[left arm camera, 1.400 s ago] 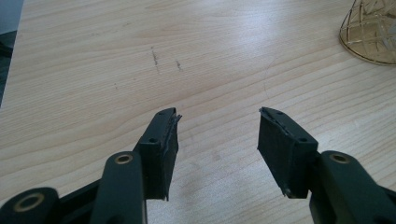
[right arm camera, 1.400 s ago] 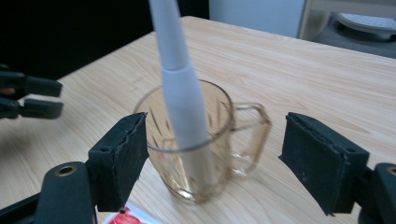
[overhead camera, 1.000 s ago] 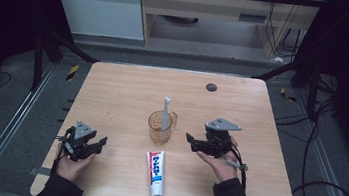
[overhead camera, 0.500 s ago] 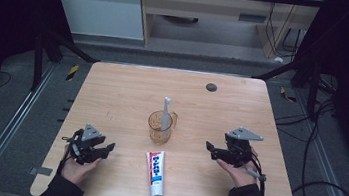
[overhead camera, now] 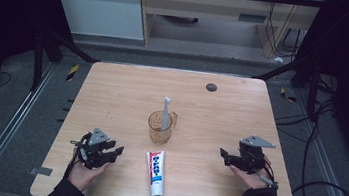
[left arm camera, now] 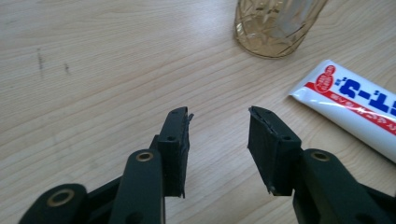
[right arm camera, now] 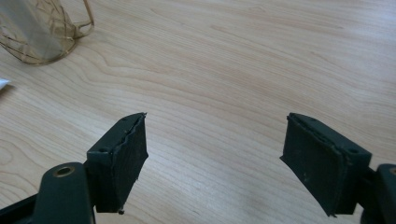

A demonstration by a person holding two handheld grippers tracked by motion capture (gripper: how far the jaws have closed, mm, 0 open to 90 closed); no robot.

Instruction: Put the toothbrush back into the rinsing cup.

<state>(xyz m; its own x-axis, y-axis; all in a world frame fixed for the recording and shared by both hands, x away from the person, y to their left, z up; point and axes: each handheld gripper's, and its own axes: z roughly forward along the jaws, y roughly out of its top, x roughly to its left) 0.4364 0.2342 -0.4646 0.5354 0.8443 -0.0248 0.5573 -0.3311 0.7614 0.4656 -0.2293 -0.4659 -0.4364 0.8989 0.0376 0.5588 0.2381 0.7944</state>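
A pale wooden table (overhead camera: 113, 90) stands on grey floor (overhead camera: 8, 123); at twelve o'clock, a beige cabinet (overhead camera: 213, 12); surroundings dark.

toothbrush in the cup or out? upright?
In, upright. The toothbrush stands in the amber cup with its head above the rim; the toothpaste lies flat on the table.

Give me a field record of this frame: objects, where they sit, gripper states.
table: wooden table
cup: amber glass cup, upright, mid-table
toothbrush: toothbrush standing in the cup
tube: toothpaste tube lying flat, near the cup on the person's side, apart from it
left gripper: left gripper open, jaws have just been closing, nothing between them
right gripper: right gripper open wide, nothing between the jaws
contact: neither gripper touches an object
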